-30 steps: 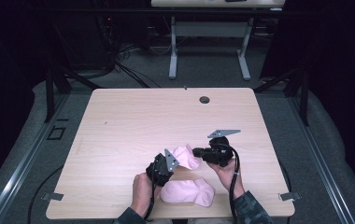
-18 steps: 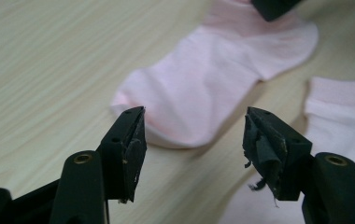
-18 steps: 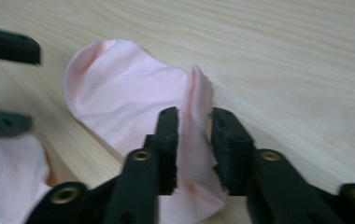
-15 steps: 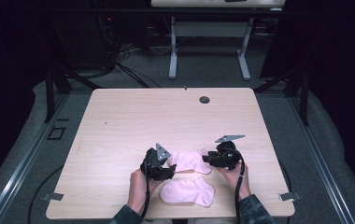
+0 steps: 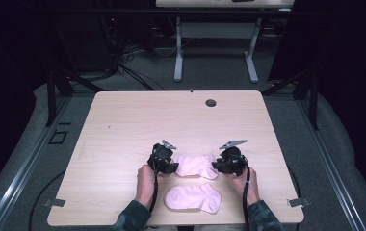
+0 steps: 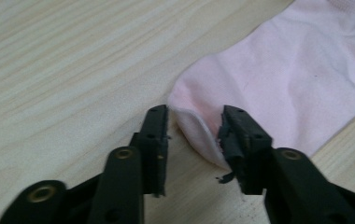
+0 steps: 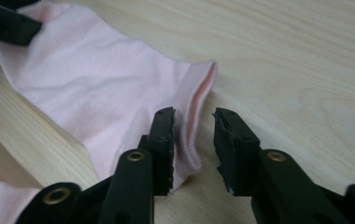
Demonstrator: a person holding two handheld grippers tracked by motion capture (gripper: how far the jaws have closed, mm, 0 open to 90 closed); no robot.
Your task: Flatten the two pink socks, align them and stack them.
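Tabletop (image 5: pixel 137 120) bare beyond sock (image 5: pixel 196 165); both jaws parted astride its ends (seemingly unclamped), second sock (image 5: pixel 193 198) nearer edge.

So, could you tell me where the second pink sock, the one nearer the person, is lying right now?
In the high view the nearer sock lies flat by the table's near edge, between the person's forearms, just below the stretched sock.

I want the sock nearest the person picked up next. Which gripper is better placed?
Hard to call. The left gripper and right gripper, both open, sit at opposite ends of the far sock. The near sock lies between the forearms. Perhaps right: its cuff points that way.
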